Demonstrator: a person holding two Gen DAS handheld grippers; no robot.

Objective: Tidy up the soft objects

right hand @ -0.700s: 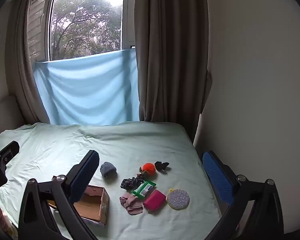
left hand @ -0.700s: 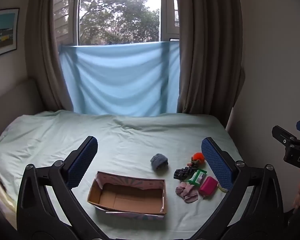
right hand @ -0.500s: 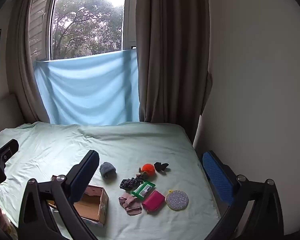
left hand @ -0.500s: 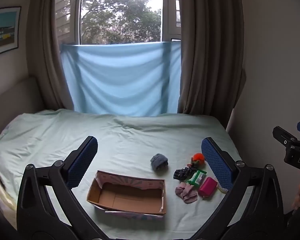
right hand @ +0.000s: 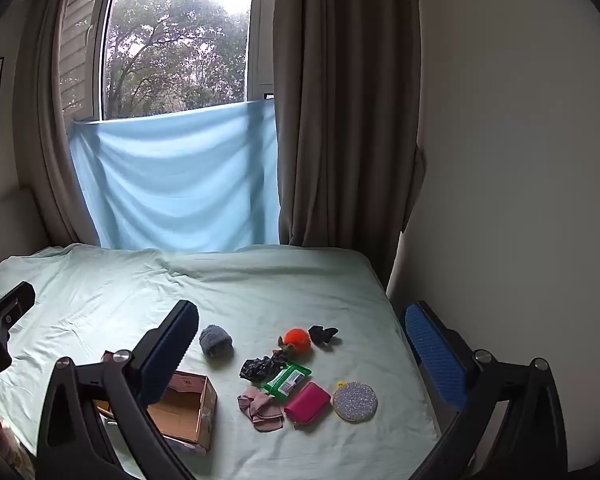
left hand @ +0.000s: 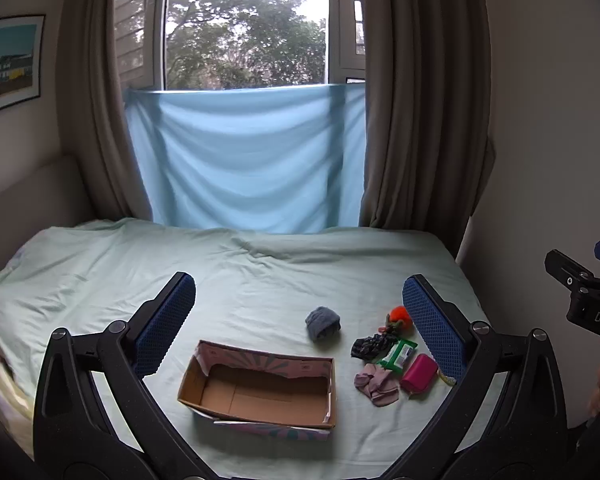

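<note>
An open, empty cardboard box (left hand: 260, 394) sits on the pale green bed (left hand: 240, 268); it also shows in the right wrist view (right hand: 188, 412). To its right lie a grey-blue rolled sock (right hand: 216, 340), an orange pom-pom (right hand: 297, 340), a black scrunchie (right hand: 323, 334), a dark patterned cloth (right hand: 260, 368), a green wipes pack (right hand: 286, 378), a pink sock (right hand: 260, 406), a magenta pouch (right hand: 308, 402) and a glittery round pad (right hand: 355, 402). My left gripper (left hand: 300, 320) and right gripper (right hand: 304, 352) are both open and empty, held above the bed.
A wall (right hand: 500, 200) runs along the bed's right edge. Brown curtains (left hand: 420, 120) and a blue cloth (left hand: 252, 168) hang at the window behind the bed. A framed picture (left hand: 8, 64) hangs at left.
Both grippers have risen or tilted slightly, so the scene sits a little lower in each view. Nothing on the bed has moved.
</note>
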